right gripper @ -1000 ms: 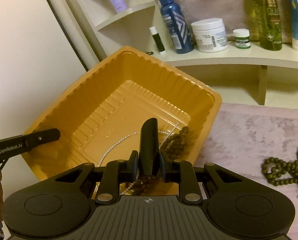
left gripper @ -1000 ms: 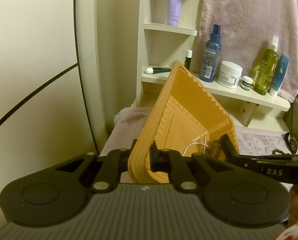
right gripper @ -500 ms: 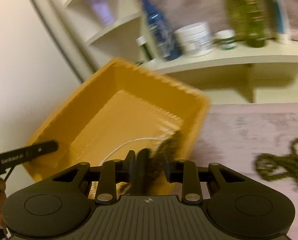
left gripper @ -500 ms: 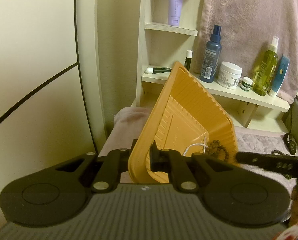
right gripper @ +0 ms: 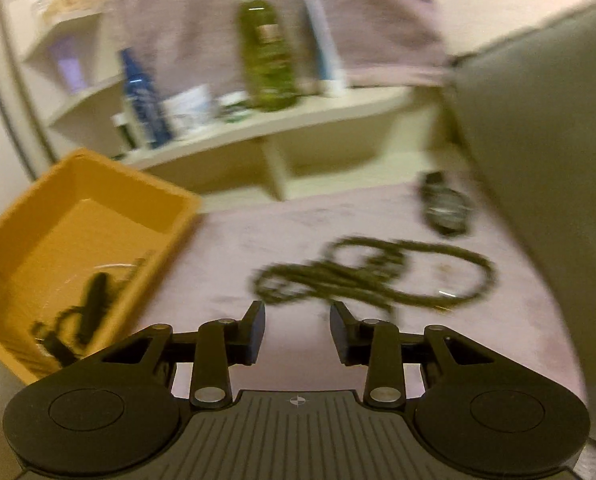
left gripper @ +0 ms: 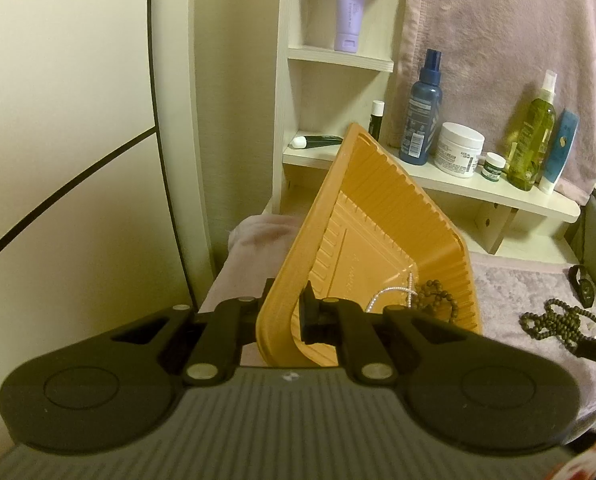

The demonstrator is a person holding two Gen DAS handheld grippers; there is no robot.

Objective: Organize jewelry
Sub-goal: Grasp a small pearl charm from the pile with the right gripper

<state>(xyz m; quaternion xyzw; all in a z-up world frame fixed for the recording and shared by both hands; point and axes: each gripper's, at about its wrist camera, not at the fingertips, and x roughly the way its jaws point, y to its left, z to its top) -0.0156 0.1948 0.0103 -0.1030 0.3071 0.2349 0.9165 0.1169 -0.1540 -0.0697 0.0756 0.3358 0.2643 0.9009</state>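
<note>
1. Now, left wrist view: left gripper (left gripper: 282,312) clamped tight on the near wall of the tilted tray (left gripper: 377,216), which already holds a pearl chain (left gripper: 389,292) and dark beads (left gripper: 437,300). Loose bead necklace (left gripper: 561,320) lies on the cloth off to the right, well apart.
2. Right wrist view, blurred: right gripper (right gripper: 298,330) empty, jaws part open and just been opening. Bead necklace (right gripper: 373,272) lies just ahead, slightly right, long axis crosswise. Right hand is nearer.

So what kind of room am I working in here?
Likely a bedroom or dressing corner at home: a white shelf of toiletries such as a blue spray bottle and a cream jar, above a soft pinkish blanket.
</note>
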